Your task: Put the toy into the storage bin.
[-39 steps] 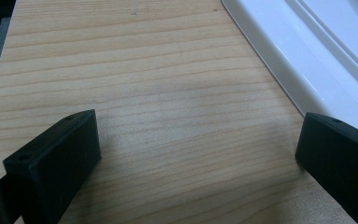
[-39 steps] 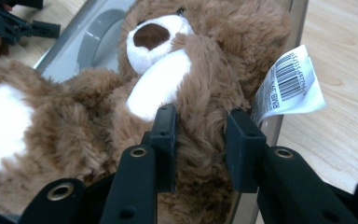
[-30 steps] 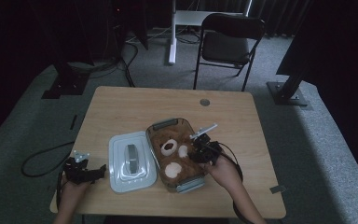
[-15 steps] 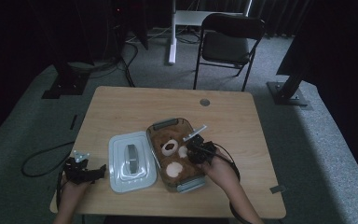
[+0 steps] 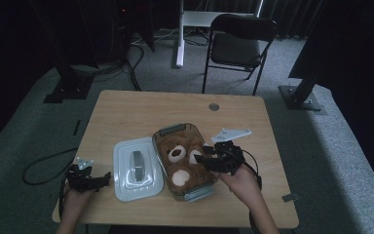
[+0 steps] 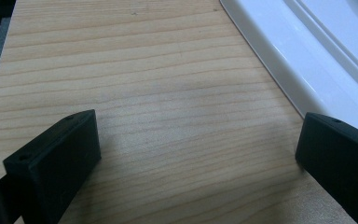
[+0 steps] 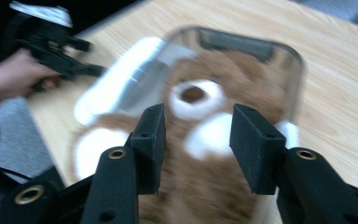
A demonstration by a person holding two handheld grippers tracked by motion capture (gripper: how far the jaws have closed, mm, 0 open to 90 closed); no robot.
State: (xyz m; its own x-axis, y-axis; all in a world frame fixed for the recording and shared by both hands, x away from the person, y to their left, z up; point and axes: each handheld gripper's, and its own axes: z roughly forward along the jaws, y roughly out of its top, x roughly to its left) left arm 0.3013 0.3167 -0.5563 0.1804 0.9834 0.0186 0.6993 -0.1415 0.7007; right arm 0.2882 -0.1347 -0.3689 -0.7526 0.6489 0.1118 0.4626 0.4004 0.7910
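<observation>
High view: my right tool [image 5: 205, 158] hangs over the clear container [image 5: 185, 161] holding the brown plush bear [image 5: 180, 163], mid-counter [image 5: 126, 109]. My left tool [image 5: 102, 178] rests by the near left corner, beside the white lid [image 5: 137, 168].

Left gripper view: jaws wide apart over bare wood, lid edge [image 6: 307, 60] at right.

Right gripper view: jaws have just been opening, nothing between them, bear [image 7: 200, 154] below

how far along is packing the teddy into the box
Done: the brown teddy bear lies inside the clear container. In hand: the right gripper hovers over the bear; its jaws have just been opening, with nothing between them. Left: the white lid lies on the table beside the container, not yet on. The left gripper waits open by the lid.
</observation>
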